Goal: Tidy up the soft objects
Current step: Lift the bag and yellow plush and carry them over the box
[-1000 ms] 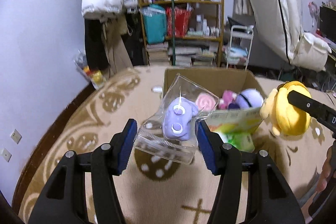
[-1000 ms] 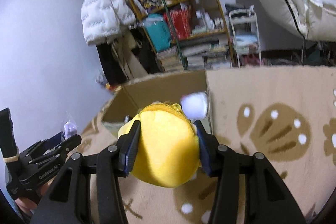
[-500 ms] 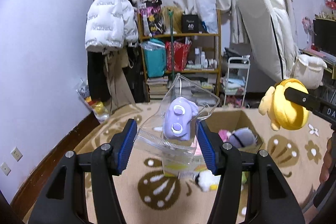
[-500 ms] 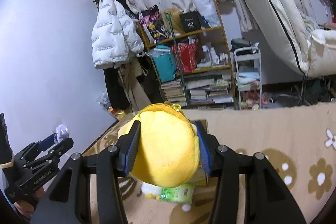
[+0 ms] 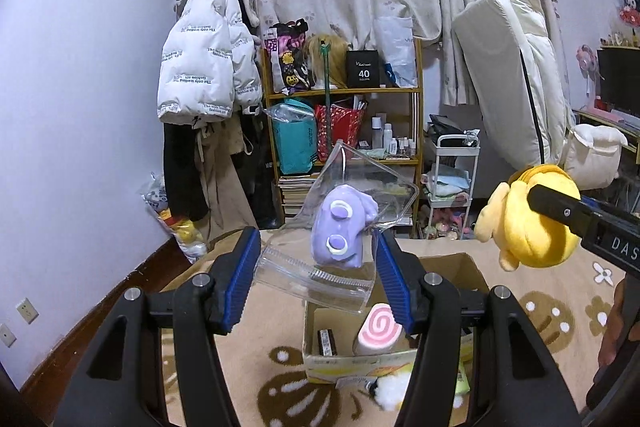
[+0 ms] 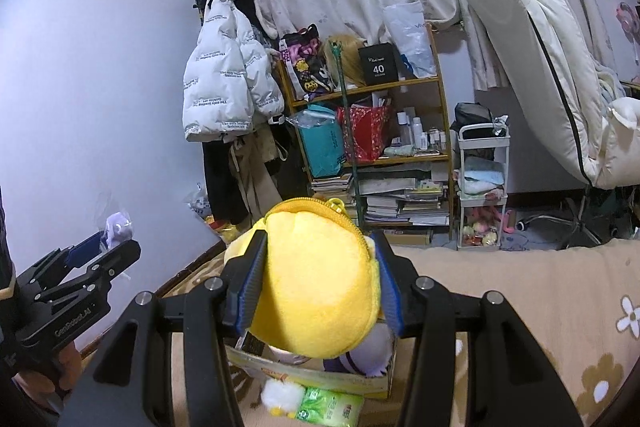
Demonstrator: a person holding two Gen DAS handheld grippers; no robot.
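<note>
Left wrist view: the left tool clamps a clear packet with a purple toy inside, held high over the open box, probably ready to drop in. Right tool squeezes a yellow plush above the same box. Tool bodies read "DAS" and "GenRobot.AI". Far off, a shelf box shows "40"; the jacket repeats "The only leading fashion art".

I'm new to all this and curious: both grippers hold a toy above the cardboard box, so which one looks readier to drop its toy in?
Probably the right gripper: its yellow plush hangs directly over the cardboard box. The left gripper holds the clear-packaged purple toy over the box's near-left edge.
</note>
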